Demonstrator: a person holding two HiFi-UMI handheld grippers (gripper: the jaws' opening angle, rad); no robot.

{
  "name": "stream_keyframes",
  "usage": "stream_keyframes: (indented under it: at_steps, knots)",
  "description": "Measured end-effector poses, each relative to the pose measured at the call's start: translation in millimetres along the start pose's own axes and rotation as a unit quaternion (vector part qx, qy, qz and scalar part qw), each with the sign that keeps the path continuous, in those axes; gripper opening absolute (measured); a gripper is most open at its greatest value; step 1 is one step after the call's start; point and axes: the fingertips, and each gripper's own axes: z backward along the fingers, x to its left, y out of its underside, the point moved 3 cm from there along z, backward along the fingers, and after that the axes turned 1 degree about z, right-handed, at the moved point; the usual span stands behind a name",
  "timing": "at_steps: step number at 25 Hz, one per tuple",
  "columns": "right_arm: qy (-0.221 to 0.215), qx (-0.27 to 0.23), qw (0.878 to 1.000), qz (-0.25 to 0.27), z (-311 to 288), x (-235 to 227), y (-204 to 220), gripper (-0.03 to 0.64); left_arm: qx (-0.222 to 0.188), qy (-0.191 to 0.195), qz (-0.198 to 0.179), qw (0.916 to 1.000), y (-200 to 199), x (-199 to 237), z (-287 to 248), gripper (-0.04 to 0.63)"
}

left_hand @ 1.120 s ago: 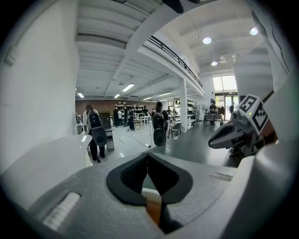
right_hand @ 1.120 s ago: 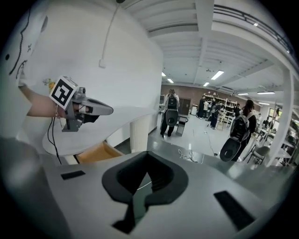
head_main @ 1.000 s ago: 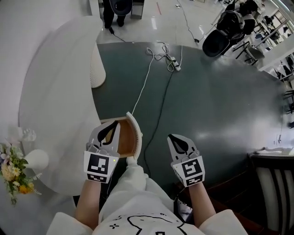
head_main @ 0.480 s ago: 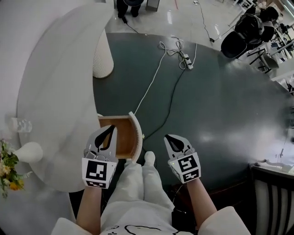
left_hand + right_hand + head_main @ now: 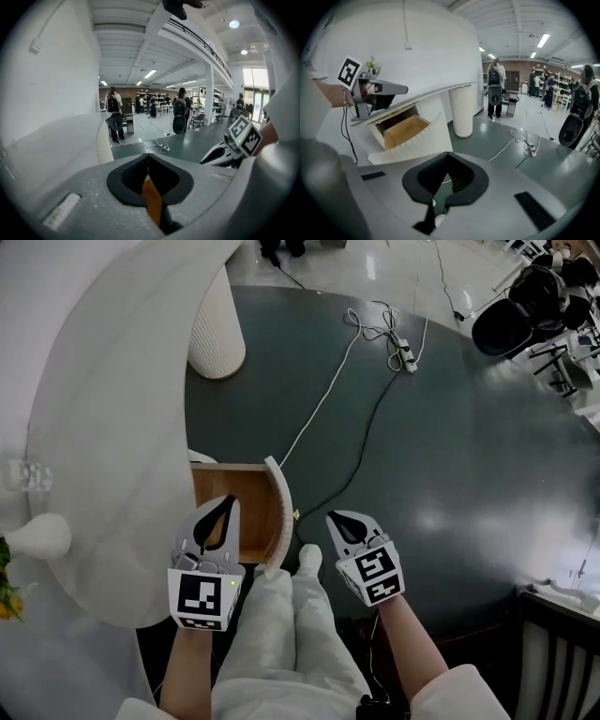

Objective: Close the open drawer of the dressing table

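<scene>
Nearest are the person's white trouser legs [image 5: 291, 643] and one shoe [image 5: 307, 559], just beside the drawer's front. Above them both grippers are held out. The left gripper [image 5: 223, 507] has its jaws pressed together on nothing; in its own view the tips meet, and only a sliver of brown wood shows through the slit below them. It hangs over the drawer's near end, and no contact with the drawer is visible. The right gripper [image 5: 339, 521] is likewise clenched and empty. It sits over the dark floor [image 5: 450, 456], just to the right of the drawer front and apart from it.

The drawer [image 5: 234, 507] is still pulled well out from under the white dressing table [image 5: 112, 409]. Its wooden inside is open to view and its curved white front panel [image 5: 278, 512] stands clear of the surface's edge. So the task looks not yet begun: nothing is pushing on the front, and the whole travel back in is left to do. The likely next step is to bring a gripper against the outer face of that panel and press toward the table.

Further off stand a white vase [image 5: 37, 535] on the surface and the table's ribbed pedestal [image 5: 217, 334]. Beyond them cables and a power strip [image 5: 408, 357] lie on the floor.
</scene>
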Motion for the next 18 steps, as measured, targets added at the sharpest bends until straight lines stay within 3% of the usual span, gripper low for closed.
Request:
stream_keyframes:
  at_steps: [5,13,18]
  knots:
    - [-0.022,0.002,1.000,0.003,-29.2,-0.8,20.7,-0.003,-0.005,-0.004,-0.032,0.9995,8.0,-12.4,-17.3,0.017]
    - [-0.084,0.013,0.996,0.008,-78.8,12.6,54.5,-0.003,-0.002,-0.025,0.021,0.9995,27.2,-11.8,-30.3,0.017]
    - [-0.131,0.013,0.991,0.012,-90.4,12.2,69.2,-0.003,0.003,-0.031,0.019,0.9993,25.1,-24.8,-32.6,0.017]
